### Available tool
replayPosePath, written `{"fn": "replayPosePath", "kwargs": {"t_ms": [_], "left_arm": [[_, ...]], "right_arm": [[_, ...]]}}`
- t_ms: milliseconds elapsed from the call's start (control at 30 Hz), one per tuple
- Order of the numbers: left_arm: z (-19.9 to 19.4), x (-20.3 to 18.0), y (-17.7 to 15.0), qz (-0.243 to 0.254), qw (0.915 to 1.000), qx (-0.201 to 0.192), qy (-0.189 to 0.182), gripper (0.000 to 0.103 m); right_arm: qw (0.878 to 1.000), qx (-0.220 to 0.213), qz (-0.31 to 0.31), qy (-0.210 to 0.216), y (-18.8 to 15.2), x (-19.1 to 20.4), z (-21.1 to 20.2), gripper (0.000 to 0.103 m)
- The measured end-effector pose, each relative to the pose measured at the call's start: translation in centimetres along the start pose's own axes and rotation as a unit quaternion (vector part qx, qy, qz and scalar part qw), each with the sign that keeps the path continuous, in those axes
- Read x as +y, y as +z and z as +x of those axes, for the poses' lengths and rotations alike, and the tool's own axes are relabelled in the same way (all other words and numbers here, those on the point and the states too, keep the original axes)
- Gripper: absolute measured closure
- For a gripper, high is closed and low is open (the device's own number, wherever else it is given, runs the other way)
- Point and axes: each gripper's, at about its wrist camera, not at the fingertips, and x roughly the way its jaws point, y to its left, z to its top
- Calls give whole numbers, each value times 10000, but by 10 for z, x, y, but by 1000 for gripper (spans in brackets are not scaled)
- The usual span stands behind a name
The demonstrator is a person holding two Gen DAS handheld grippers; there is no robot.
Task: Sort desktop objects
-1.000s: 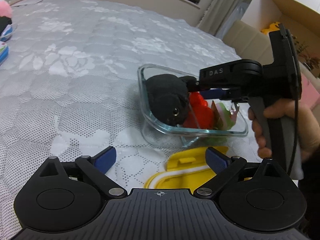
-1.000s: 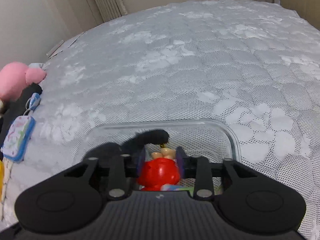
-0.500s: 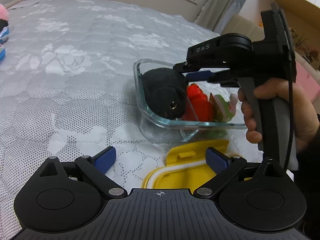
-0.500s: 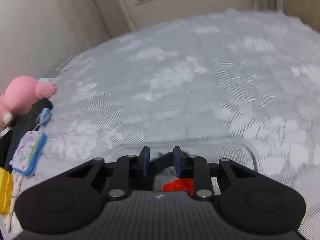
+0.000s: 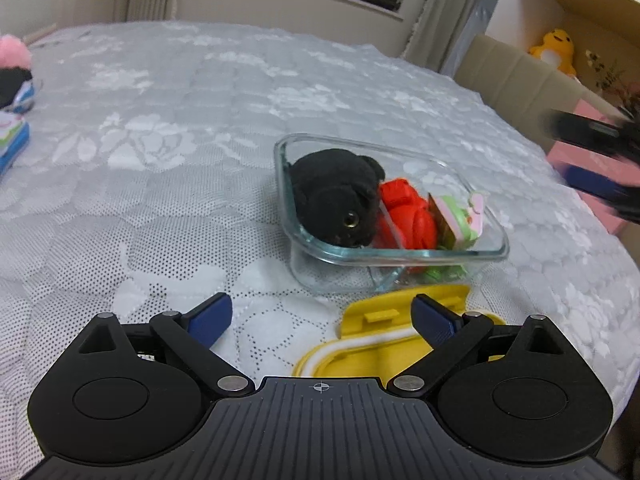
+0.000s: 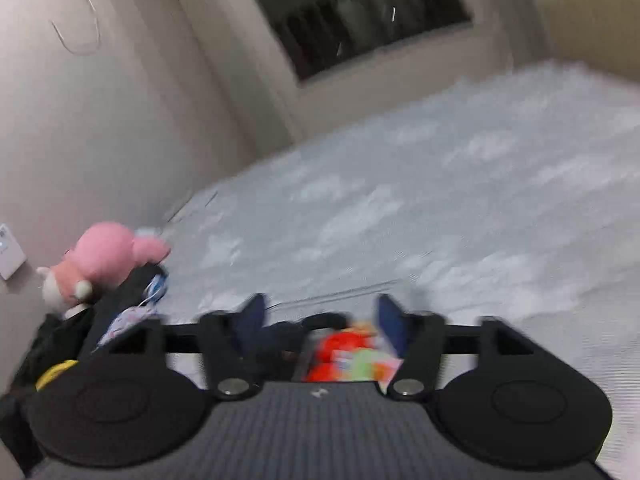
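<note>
- Glass container sits on the white lace-covered tabletop, right of centre.
- Contents: black plush toy at its left end, red toy in the middle, green-and-pink item at the right end.
- Yellow lid lies just near of the container.
- Left hand-held gripper: fingers spread wide, holding nothing, over the lid's near edge.
- Right hand-held gripper: fingers apart, empty, above the container; view blurred.
- Pink plush rests at the far left.
</note>
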Motion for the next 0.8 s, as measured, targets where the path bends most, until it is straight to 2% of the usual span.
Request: {"fn": "replayPosePath", "kwargs": {"t_ms": [33,100,267,333,400,500,600,667,800], "left_arm": [[-2,-3,-3,6,10000,28,58,4],[-7,-9,-11,-61,9998,119,142,4],[-33,-24,-39,-230,9986,336,351,4],[-45,-35,-49,-119,9979,343,543,4],[-53,-46,-56,-7,9966,422,707,4],[-57,-60,-69,121,9947,569,853,3],[-60,-71,-82,211,9919,643,1071,3],[-64,-78,-90,280,9900,650,1219,3],[-77,-89,-102,291,9883,450,1429,3]], "right_arm": [[9995,-169,-221,-130,-4,-3,-17,3],[9975,-365,-476,-363,-16,-16,-46,0],[9992,-203,313,-116,-53,-57,-71,0],[9990,-233,343,-180,-69,-60,-78,0],[9994,-71,247,-237,-84,-57,-81,0],[9985,371,387,-85,-100,-52,-81,0],[9975,357,574,189,-112,-49,-89,0],[9990,283,336,129,-116,-44,-98,0],[9979,140,-431,-468,-121,-29,-111,0]]}}
